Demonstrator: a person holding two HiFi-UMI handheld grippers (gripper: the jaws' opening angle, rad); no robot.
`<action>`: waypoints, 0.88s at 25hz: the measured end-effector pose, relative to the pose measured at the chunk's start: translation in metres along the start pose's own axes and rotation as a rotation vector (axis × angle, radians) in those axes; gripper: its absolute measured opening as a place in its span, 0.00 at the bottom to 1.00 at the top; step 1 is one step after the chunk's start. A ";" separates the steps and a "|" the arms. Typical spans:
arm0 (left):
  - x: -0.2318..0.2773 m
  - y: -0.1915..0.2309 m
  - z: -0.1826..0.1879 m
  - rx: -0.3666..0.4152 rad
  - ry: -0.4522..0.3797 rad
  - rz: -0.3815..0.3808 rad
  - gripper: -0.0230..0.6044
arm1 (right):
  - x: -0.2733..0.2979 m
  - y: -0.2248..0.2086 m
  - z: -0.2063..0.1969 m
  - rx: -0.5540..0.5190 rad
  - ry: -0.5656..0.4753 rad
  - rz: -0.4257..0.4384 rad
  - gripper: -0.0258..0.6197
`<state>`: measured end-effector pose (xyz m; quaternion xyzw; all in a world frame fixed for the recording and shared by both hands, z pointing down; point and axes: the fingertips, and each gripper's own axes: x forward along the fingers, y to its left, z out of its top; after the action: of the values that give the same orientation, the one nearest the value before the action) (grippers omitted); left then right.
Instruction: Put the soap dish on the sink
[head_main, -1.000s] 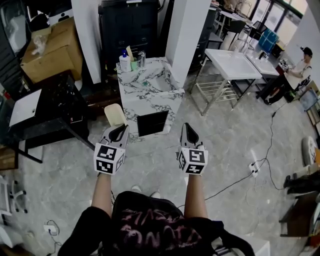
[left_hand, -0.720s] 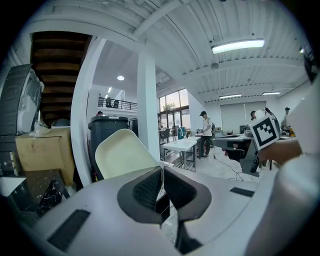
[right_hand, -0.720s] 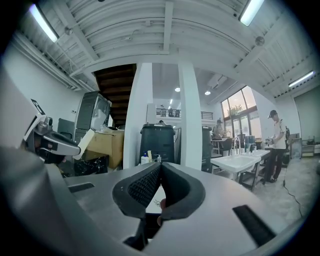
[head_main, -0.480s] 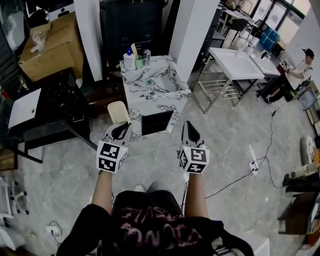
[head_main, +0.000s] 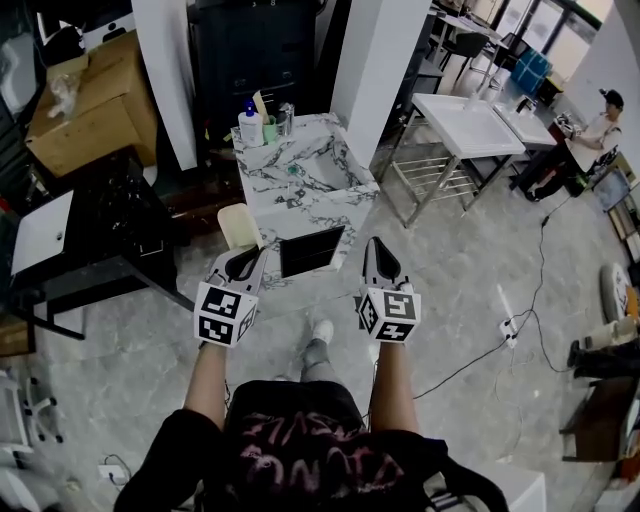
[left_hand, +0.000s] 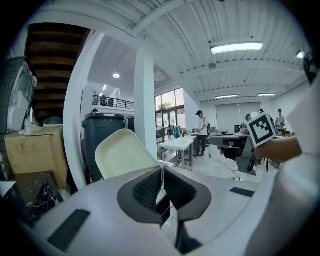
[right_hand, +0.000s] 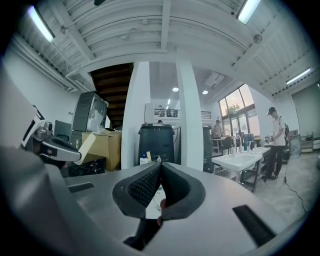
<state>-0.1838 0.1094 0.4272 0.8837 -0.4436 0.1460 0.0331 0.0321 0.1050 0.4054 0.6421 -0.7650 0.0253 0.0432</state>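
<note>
Pinching soap dish (head_main: 237, 226), left gripper (head_main: 243, 262) hides its edge

Bare forearms (head_main: 205, 385) stretch forward side by side. The left grey two-jaw gripper (head_main: 243, 260) clamps a cream plastic soap dish (head_main: 237, 224) by its rim; the right grey two-jaw gripper (head_main: 378, 252) has its jaws pressed together.

The soap dish (head_main: 238, 226) is a pale cream, shallow tray with rounded corners. It stands nearly upright, tilted a little, with its lower edge pinched in the left gripper (head_main: 243, 268), whose jaws are closed on it. It is in the air, not on the sink (head_main: 318, 205), a white counter with grey marble veins and a sunken basin, and sits by the sink's near left corner.
</note>
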 end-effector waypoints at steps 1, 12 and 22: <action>0.006 0.001 0.001 0.004 0.001 -0.004 0.08 | 0.005 -0.003 -0.001 -0.003 0.001 -0.003 0.05; 0.087 0.021 0.005 0.005 0.040 -0.025 0.08 | 0.075 -0.046 -0.015 -0.032 0.024 -0.027 0.06; 0.189 0.048 0.014 0.003 0.082 -0.026 0.08 | 0.169 -0.097 -0.022 -0.047 0.046 -0.013 0.06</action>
<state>-0.1118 -0.0689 0.4644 0.8827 -0.4299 0.1825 0.0518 0.0991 -0.0753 0.4421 0.6452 -0.7599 0.0217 0.0760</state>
